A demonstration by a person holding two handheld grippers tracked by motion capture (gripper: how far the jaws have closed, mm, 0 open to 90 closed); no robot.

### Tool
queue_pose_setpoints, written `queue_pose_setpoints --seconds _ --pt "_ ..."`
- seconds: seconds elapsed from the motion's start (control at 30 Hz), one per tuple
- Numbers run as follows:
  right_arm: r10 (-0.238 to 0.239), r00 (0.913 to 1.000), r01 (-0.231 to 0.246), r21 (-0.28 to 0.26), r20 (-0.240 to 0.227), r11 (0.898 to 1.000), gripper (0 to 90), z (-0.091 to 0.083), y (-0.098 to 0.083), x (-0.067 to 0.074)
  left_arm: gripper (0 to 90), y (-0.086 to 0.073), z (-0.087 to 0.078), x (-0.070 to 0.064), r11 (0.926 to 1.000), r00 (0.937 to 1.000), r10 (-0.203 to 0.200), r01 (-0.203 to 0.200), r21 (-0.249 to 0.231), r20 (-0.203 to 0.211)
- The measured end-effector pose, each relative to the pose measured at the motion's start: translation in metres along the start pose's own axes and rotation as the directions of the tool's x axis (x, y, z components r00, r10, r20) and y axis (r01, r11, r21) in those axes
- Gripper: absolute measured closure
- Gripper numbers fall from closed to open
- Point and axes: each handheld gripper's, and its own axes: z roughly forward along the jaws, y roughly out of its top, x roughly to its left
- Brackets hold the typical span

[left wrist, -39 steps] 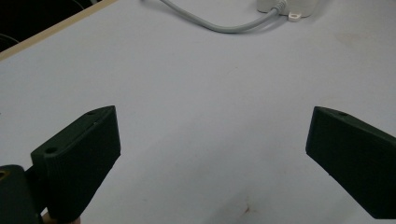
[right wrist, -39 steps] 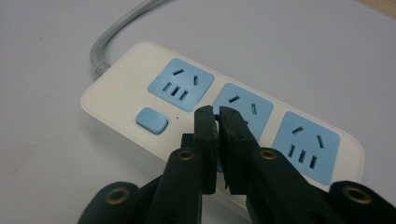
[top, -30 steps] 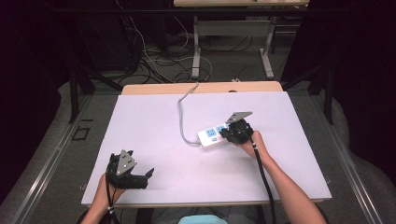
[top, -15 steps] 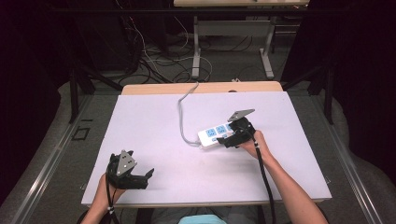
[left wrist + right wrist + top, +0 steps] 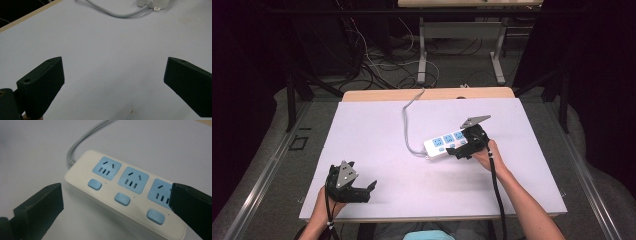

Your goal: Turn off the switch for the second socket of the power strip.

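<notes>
Two grippers are at work over the white table (image 5: pixel 377 125), and only one of them is close to the job. Nearest the person, at the near left, the left gripper (image 5: pixel 371 187) rests low by the table's near edge with its jaws spread wide and nothing between them; in the left gripper view only bare table lies ahead, with the grey cable (image 5: pixel 113 12) curving across the far side. Farther in and to the right, the right gripper (image 5: pixel 459 151) sits at the near right end of the power strip (image 5: pixel 447 143). Its jaws have just been opening and now stand fully apart; in the right gripper view the strip (image 5: pixel 125 195) lies between and just beyond them, no pad pressing on it. The strip lies flat, sockets up, near the middle of the table, right of centre, its long axis slanting from near left to far right, and its cable leaves the left end and runs to the far edge. The strip therefore lies immediately ahead and to the left of the right gripper, while the left gripper is well apart from it, so the right hand is plainly the better placed for any push, press or fresh grip.
</notes>
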Motion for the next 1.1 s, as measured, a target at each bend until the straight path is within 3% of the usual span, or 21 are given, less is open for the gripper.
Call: queue_pose_setpoints --seconds 0.7,1.1 --pt "0.006 0.9994 -0.005 -0.014 0.035 1.0 0.0 -0.043 -0.017 0.008 3.0 0.0 -0.002 0.0 1.0 0.9999 0.004 -0.004 0.001 -0.009" --pt "0.012 0.9988 -0.011 -0.016 0.047 1.0 0.0 -0.061 -0.038 0.018 3.0 0.001 -0.002 0.0 0.9999 0.9998 0.015 -0.015 0.001 -0.011"
